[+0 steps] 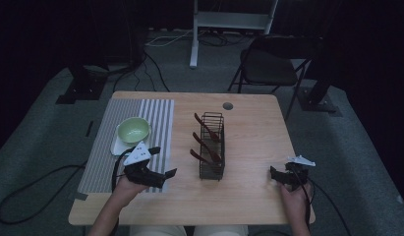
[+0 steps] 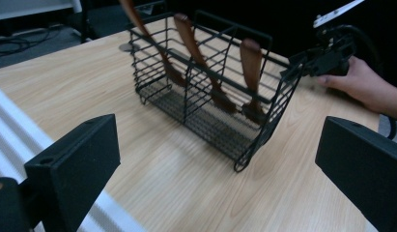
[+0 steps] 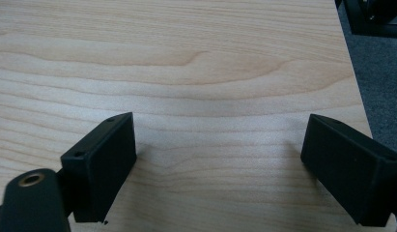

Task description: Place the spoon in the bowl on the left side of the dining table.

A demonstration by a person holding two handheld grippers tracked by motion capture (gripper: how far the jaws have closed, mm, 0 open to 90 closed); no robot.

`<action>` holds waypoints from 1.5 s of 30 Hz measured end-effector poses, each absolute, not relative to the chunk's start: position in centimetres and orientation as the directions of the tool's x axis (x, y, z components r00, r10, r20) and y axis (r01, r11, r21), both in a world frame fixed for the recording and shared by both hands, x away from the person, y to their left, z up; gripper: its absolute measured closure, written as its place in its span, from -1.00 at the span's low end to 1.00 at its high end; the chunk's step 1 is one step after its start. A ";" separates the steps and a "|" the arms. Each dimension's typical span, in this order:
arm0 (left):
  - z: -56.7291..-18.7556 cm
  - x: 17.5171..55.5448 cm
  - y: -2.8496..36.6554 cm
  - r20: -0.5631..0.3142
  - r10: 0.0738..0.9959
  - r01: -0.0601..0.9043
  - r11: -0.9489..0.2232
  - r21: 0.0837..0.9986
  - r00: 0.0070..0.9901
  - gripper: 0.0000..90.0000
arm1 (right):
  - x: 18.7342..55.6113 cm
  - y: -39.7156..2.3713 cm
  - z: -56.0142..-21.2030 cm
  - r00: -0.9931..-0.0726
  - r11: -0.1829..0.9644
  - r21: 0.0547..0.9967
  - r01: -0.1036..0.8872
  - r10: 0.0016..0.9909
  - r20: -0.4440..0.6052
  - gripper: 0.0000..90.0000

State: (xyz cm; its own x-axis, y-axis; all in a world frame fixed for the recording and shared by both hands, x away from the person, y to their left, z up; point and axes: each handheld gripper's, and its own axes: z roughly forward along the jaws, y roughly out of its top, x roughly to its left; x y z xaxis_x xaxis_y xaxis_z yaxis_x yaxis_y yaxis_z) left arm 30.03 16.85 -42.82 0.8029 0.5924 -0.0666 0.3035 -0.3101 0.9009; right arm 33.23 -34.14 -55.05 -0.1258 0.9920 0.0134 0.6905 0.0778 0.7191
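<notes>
Two grippers are held low over a light wooden table (image 1: pixel 248 196), both with jaws spread apart and nothing between them; largest to smallest as follows. Striped grey mat (image 1: pixel 99 157) is laid on the table's left part; a pale green bowl (image 1: pixel 133 130) is set on a white square dish (image 1: pixel 117 146) on it. Black wire basket (image 1: pixel 212 146) stands mid-table, its long axis running away from the person; three brown wooden utensils (image 2: pixel 186 36) are leaned in its compartments, handles up and tilted toward the left. Left gripper (image 1: pixel 162 169) is held at the mat's near right edge; in the left gripper view the basket (image 2: pixel 210 96) is seen straight ahead between the open jaws, its near corner close. Right gripper (image 1: pixel 274 174) is held near the table's right front edge, its open jaws over bare wood (image 3: pixel 210 72).

Judgement: the utensils in the basket are taken as the work in hand; the basket lies to the right of the left gripper and to the left of the right one; the left gripper is judged nearer and already faced at it; a handle would be met from the left side, where the handles lean.
</notes>
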 end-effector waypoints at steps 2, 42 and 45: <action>-42.7 30.3 16.3 -0.069 0.580 0.301 -0.313 0.901 0.811 -0.96 | 33.2 -34.1 -55.1 -0.126 0.078 0.719 0.691 0.992 0.013 -0.74; -43.5 32.6 10.7 -0.074 0.448 0.252 -0.352 0.902 0.891 0.64 | 33.2 -34.1 -55.1 -0.127 0.078 0.720 0.690 0.992 0.015 -0.74; -43.4 32.6 10.5 -0.084 0.442 0.257 -0.347 0.902 0.893 0.68 | 33.2 -34.1 -55.1 -0.127 0.078 0.720 0.690 0.992 0.015 -0.74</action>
